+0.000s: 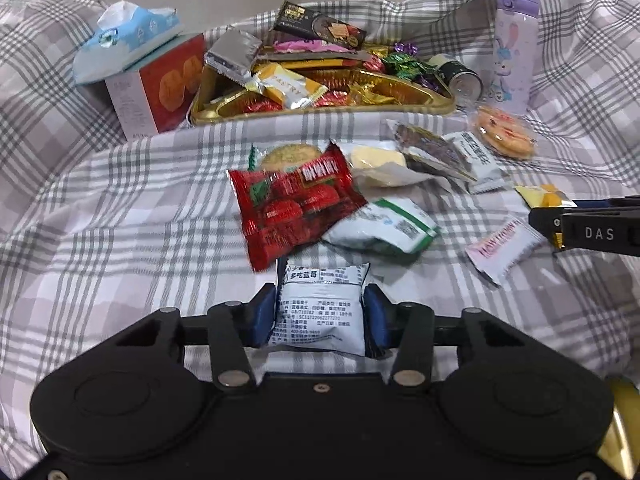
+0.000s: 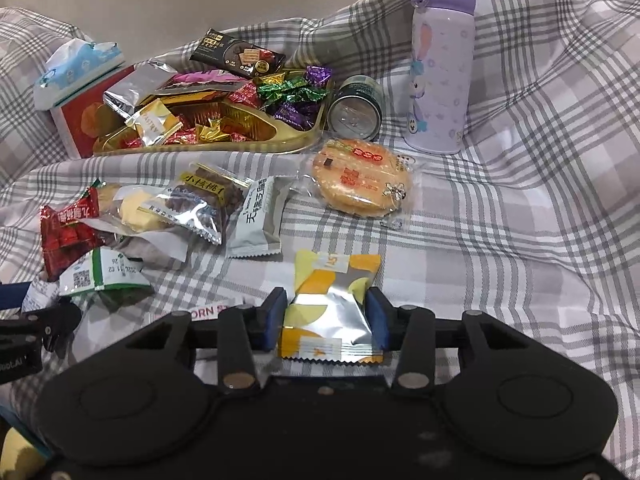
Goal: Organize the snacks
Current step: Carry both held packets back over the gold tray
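Note:
My left gripper (image 1: 320,297) is shut on a white snack packet with black print (image 1: 322,320); both blue pads press its sides, just above the checked cloth. Right behind it lie a red packet (image 1: 296,204) and a white-and-green packet (image 1: 384,224). In the right wrist view my right gripper (image 2: 327,300) is shut on a yellow-and-silver packet (image 2: 334,276). That gripper also shows as a black arm (image 1: 592,228) at the left wrist view's right edge. A gold tray (image 1: 320,114) piled with wrapped sweets and packets stands at the back.
More loose packets and a round rice cracker (image 2: 360,178) lie on the cloth ahead. A purple bottle (image 2: 438,64) stands at the back right beside a can (image 2: 354,104) on its side. A tissue pack (image 1: 124,40) rests on a red box (image 1: 160,88), left of the tray.

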Demonstrator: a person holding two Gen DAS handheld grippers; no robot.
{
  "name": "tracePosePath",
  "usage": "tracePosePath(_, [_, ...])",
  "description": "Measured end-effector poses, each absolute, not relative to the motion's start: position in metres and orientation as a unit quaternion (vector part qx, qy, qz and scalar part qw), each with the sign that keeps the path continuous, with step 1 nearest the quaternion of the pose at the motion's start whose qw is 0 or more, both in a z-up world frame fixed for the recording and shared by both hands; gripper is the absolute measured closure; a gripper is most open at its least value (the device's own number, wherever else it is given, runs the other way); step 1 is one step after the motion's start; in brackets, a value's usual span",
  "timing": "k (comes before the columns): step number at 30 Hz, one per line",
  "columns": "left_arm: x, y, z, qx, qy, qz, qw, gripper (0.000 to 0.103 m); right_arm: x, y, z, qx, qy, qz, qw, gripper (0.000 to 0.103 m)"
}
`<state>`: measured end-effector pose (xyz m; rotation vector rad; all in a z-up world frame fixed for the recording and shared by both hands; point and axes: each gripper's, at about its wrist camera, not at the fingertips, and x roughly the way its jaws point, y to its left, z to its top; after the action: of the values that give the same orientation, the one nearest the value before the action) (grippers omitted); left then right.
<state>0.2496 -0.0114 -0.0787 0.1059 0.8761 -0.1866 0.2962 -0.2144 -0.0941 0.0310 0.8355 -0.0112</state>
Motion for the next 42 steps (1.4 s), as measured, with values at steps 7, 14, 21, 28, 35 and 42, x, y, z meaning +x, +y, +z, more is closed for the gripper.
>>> tracePosePath(7, [0.221,-0.012,-0.063,0.054,0.427,-0.095,0.897,0.049,0.271,-0.226,-0.082,0.048,0.413,0.001,0.910,0.058])
tracePosePath(14, [0.185,-0.010,-0.041,0.066,0.426,-0.104,0.896,0.049,0.231,-0.230,-0.058,0.069,0.406,0.015,0.911,0.058])
tracePosePath(21, [0.147,-0.002,-0.025,0.078,0.435,-0.119,0.889,0.049,0.175,-0.224,-0.035,0.075,0.409,0.058,0.908,0.058])
tracePosePath(28, [0.111,-0.002,-0.028,0.099,0.466,-0.139,0.868,0.049,0.115,-0.210,-0.025,0.058,0.430,0.116,0.893,0.058])
tracePosePath(35, [0.087,-0.001,-0.042,0.093,0.512,-0.142,0.842,0.049,0.072,-0.197,-0.020,0.036,0.454,0.164,0.875,0.058])
tracePosePath(42, [0.064,0.005,-0.053,0.076,0.539,-0.137,0.828,0.049,0.036,-0.180,-0.029,-0.005,0.467,0.189,0.864,0.058])
